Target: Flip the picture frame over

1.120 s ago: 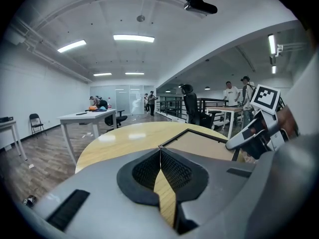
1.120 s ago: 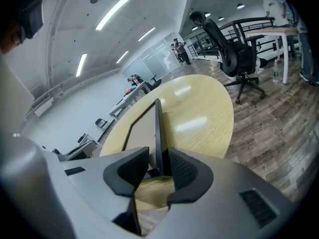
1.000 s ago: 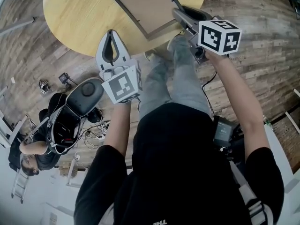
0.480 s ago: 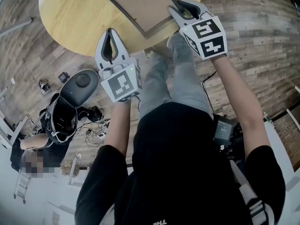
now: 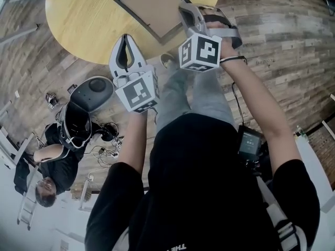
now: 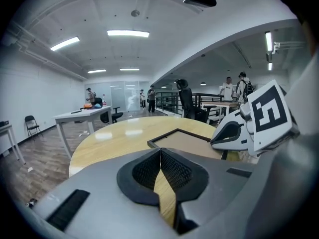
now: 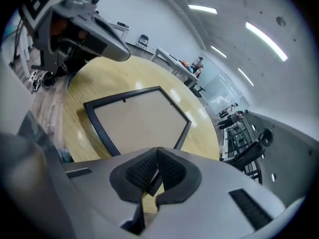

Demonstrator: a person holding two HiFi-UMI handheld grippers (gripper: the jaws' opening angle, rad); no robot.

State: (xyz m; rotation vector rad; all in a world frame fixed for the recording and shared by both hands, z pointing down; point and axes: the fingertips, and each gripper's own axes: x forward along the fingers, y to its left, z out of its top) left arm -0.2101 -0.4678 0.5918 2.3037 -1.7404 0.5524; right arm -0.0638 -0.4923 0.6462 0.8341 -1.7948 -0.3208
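Observation:
The picture frame (image 5: 152,7) lies flat on the round wooden table (image 5: 78,20), its brown backing up inside a dark rim. My right gripper (image 5: 184,7) hovers at the frame's near right corner, shut, with nothing between its pads. In the right gripper view the frame (image 7: 139,116) spreads out just beyond the closed tips, and its near corner shows under them. My left gripper (image 5: 124,38) is shut and empty over the table's near edge, left of the frame. The left gripper view shows the frame (image 6: 187,141) and the right gripper (image 6: 227,133) beside it.
A person (image 5: 52,156) sits on the plank floor at the lower left beside a grey helmet-like shell (image 5: 91,93) and loose cables. A long table (image 6: 82,114), chairs and several people stand far off in the room.
My right gripper has rolled about its own axis, so its marker cube faces another way, and it has shifted a little left at the frame's corner. The frame and the left gripper have stayed put.

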